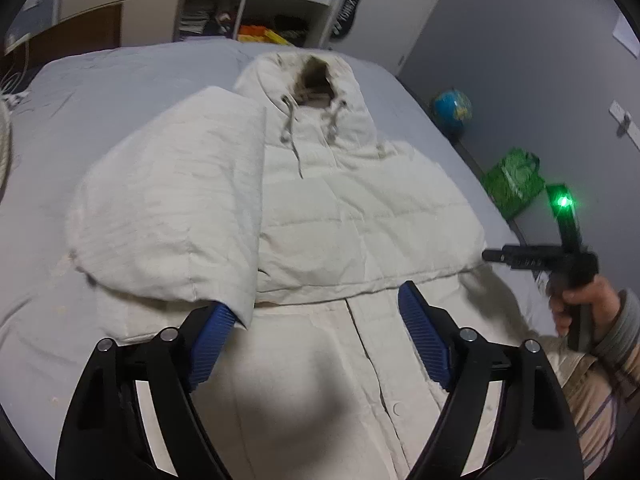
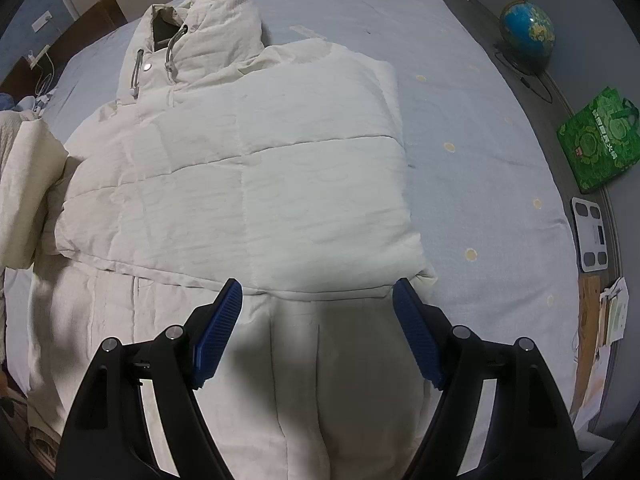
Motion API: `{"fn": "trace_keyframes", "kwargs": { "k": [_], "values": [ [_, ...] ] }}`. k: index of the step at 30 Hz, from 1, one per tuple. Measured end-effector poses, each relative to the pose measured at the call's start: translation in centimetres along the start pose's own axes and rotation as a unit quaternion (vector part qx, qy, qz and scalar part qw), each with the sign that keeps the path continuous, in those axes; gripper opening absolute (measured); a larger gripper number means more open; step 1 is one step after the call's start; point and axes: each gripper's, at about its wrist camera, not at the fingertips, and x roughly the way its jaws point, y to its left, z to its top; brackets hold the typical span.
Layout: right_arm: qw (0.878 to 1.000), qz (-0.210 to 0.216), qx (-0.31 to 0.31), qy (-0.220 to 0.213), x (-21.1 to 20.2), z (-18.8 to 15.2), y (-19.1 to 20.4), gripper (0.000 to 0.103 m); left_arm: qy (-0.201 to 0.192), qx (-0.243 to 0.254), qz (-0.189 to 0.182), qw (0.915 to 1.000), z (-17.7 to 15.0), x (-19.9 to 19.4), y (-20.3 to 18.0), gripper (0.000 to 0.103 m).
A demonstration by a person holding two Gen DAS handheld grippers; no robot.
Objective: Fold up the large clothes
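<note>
A bed point(image 2: 460, 112) with a pale blue cover fills the room. Beyond it stand white shelves point(image 1: 248, 4); a globe point(image 2: 527, 28) and green bag point(image 2: 598, 140) sit on the grey floor point(image 2: 624, 184).

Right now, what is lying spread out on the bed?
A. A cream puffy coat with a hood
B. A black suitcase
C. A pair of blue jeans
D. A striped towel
A: a cream quilted coat with a hood and drawstrings lies on the grey bed, its sleeves folded across the front.
</note>
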Motion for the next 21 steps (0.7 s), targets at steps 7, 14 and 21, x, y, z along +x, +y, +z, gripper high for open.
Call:
{"fn": "trace_keyframes", "kwargs": {
  "k": [7, 14, 21],
  "values": [
    [1.000, 0.000, -0.003, 0.001, 0.0, 0.0, 0.2, 0.074, -0.034, -0.060, 0.006, 0.9976, 0.1, -4.5, 2.6, 0.093],
    [1.000, -0.005, -0.010, 0.001, 0.0, -0.1, 0.4, 0.074, -0.079, -0.122, 0.013, 0.9893, 0.4, -8.2, 6.2, 0.094],
    [1.000, -0.006, -0.025, -0.012, -0.9, -0.2, 1.5, 0.074, -0.132, -0.216, 0.055, 0.9659, 0.5, -11.4, 12.8, 0.094]
  ]
}}
